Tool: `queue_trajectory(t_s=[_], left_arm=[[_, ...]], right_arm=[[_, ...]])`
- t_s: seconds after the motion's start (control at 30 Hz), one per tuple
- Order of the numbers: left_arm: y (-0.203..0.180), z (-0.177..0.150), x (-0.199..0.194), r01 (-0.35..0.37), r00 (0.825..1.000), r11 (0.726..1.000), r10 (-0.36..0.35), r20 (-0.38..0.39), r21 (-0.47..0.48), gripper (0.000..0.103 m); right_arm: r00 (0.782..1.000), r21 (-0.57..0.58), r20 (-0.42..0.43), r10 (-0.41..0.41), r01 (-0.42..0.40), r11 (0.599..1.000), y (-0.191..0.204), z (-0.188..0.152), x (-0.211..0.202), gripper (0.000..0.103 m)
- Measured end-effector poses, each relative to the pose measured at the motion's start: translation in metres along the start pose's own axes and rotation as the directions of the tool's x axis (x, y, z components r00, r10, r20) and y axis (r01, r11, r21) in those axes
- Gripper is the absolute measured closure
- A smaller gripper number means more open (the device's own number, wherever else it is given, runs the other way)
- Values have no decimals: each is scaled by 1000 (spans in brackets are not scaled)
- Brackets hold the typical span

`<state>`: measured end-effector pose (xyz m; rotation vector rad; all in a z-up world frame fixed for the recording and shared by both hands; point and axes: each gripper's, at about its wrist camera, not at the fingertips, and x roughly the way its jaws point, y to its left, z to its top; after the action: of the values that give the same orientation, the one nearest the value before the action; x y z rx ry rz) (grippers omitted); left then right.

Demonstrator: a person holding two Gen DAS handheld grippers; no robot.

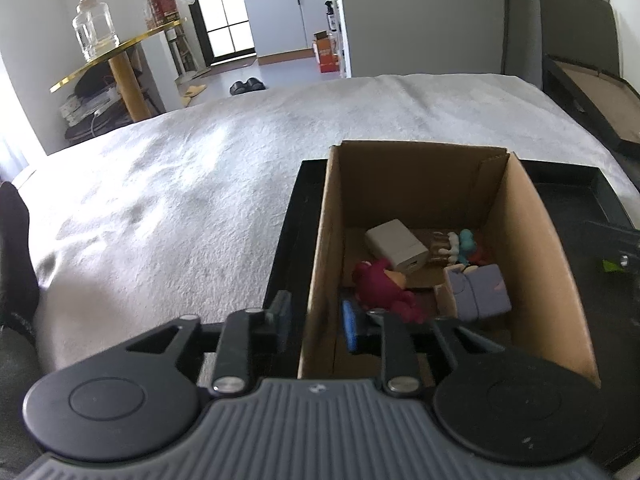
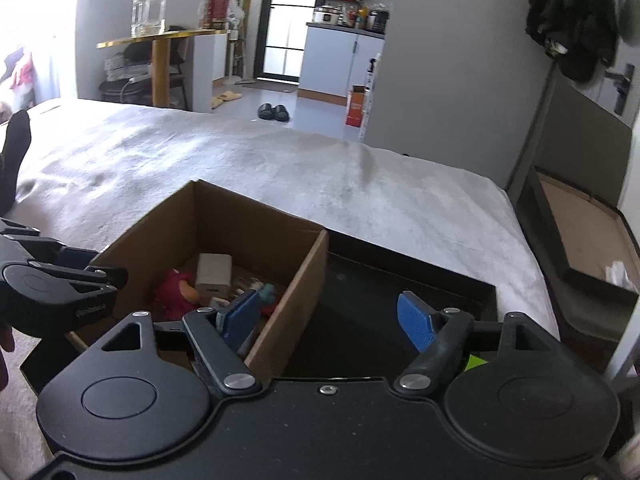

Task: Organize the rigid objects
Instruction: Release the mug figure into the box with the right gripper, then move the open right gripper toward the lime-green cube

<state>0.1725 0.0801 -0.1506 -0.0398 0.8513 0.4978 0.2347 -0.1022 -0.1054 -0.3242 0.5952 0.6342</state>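
An open cardboard box [image 1: 532,248] [image 2: 308,268] stands on a black tray [image 1: 288,232] [image 2: 400,292]. Inside lie a white charger block [image 1: 396,246] [image 2: 214,272], a magenta bear figure [image 1: 380,286] [image 2: 174,288], a teal and white figure [image 1: 462,246] and a lavender box [image 1: 480,290]. My left gripper [image 1: 316,320] [image 2: 108,278] straddles the box's left wall with a narrow gap, one blue pad outside, one inside. My right gripper [image 2: 328,320] is wide open and holds nothing; it straddles the right wall, left finger over the box, right finger over the tray.
Tray and box rest on a bed with a grey blanket [image 1: 200,184]. A person's black-socked foot [image 1: 16,240] is at the left edge. A gold table with a glass jar [image 1: 94,28] stands beyond. An open black case [image 2: 580,232] sits to the right.
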Motion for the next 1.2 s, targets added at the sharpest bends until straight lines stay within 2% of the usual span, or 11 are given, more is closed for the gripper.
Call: queue_trajectory(t_s=[0.07, 0.13, 0.23, 0.37, 0.43, 0.57, 0.67, 1.13, 1.2], left_arm=[[-3, 0, -2, -14, 1000, 1000, 14, 5, 18, 63], [-4, 2, -5, -5, 1000, 1000, 5, 3, 9, 59], [-10, 5, -9, -17, 1000, 999, 16, 15, 29, 58], [-15, 9, -12, -11, 1000, 999, 10, 12, 35, 58], [-18, 10, -13, -22, 1000, 999, 22, 11, 40, 56], [-23, 12, -17, -27, 1000, 998, 26, 17, 64, 41], [-27, 12, -21, -36, 999, 996, 34, 27, 81, 35], [-37, 18, -20, -57, 998, 992, 56, 13, 110, 31], [-39, 18, -17, -62, 998, 991, 61, 9, 119, 31]], right_arm=[[1000, 17, -2, -10, 10, 1000, -6, -4, -2, 24], [1000, 40, -4, -18, 18, 999, -11, -7, -3, 24], [1000, 76, -6, -27, 27, 997, -21, -13, -6, 22], [999, 113, -6, -47, 47, 992, -32, -21, -9, 10], [999, 124, -6, -51, 51, 991, -36, -24, -9, 8], [998, 143, -12, -60, 62, 988, -45, -29, -9, 5], [998, 163, -20, -64, 66, 984, -53, -33, -7, 5], [994, 232, -40, -99, 106, 967, -84, -51, 5, 5], [992, 243, -44, -115, 123, 962, -88, -54, 10, 8]])
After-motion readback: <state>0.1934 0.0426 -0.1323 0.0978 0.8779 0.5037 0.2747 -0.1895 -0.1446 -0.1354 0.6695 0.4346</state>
